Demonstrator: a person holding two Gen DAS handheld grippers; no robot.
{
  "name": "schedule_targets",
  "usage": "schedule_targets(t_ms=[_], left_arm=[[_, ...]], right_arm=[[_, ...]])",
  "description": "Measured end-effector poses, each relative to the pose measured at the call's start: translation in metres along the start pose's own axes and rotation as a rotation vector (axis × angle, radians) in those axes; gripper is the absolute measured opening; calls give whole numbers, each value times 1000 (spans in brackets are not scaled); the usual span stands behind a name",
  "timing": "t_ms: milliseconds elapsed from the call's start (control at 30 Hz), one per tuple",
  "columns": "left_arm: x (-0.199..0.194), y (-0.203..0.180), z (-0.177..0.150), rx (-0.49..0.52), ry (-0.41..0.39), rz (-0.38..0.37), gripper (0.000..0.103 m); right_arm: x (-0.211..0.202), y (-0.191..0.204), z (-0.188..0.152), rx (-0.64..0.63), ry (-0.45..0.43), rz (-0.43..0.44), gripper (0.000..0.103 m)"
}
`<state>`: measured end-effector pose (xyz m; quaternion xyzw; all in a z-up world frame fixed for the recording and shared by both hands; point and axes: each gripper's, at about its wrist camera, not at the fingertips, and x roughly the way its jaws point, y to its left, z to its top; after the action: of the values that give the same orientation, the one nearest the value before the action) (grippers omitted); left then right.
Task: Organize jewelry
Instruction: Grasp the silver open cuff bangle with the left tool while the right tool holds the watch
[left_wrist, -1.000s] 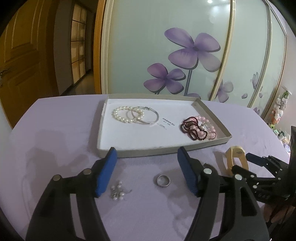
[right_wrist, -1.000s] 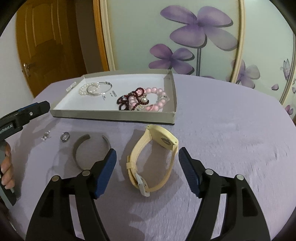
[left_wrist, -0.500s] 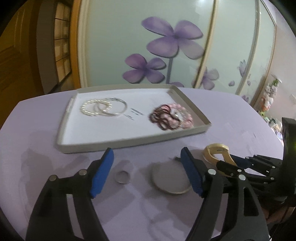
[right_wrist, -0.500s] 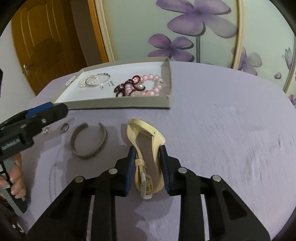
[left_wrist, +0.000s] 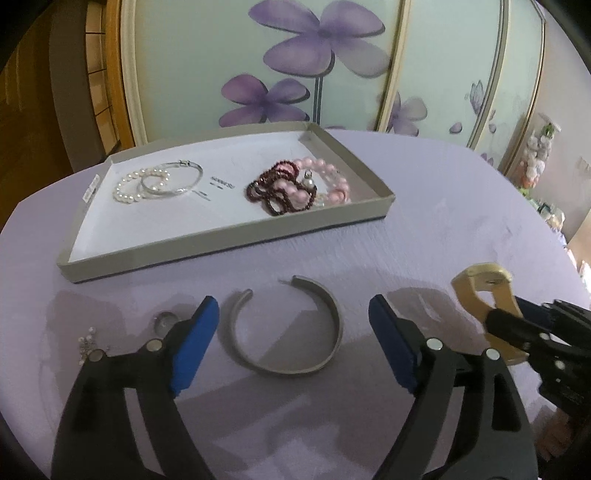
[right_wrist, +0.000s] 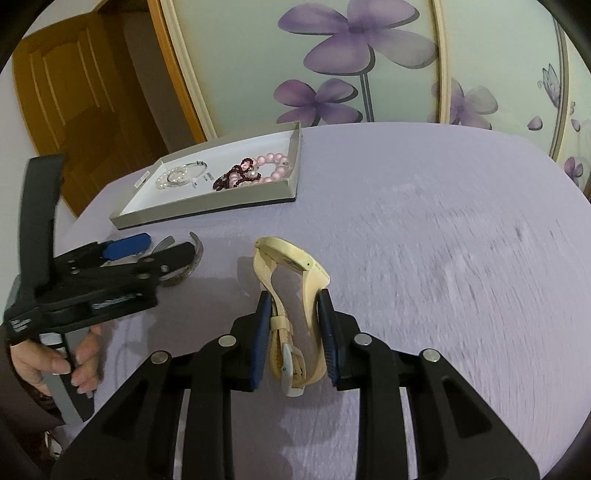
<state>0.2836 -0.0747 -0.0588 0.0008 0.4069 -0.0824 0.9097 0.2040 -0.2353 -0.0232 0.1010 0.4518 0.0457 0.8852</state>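
The right gripper (right_wrist: 293, 332) had clamped its blue pads on the strap of the cream watch (right_wrist: 291, 291), which stood on the lilac tablecloth (right_wrist: 443, 258) well in front of the grey tray (left_wrist: 236, 243). The left gripper (left_wrist: 293, 339) had just been spreading its jaws — they stood wide on either side of the open silver cuff (left_wrist: 291, 332), touching nothing. A small ring (left_wrist: 165, 320) and pearl earrings (left_wrist: 86, 343) lay left of it — bead bracelets (left_wrist: 295, 186) rested in the tray.
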Motion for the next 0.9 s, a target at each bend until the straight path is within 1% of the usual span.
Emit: schedule_targets(t_ms=[233,367,400,433,467,767,900], left_arm=[[16,-8,2,10,68,42,86],[20,-14,3,25,78,84,85],[20,-14,4,23,76,82,80],[19,-14,5,23,69,85,71],[18,-14,5,23,65,87,67],[14,-10,6,15,64,70,67],[-3,6,10,-15,21,67,67]], right_arm=[[-1,-4,-1,11,-1,15,27],[0,-4,0,14,-3,18,27],[-1,-4,0,14,-4,19,27],[-1,-4,0,14,-5,21,27],[-1,-3,0,12,-7,22,27],[-9,5,7,-3,-33,42,27],[-13,12,15,-14,-61,53,27]])
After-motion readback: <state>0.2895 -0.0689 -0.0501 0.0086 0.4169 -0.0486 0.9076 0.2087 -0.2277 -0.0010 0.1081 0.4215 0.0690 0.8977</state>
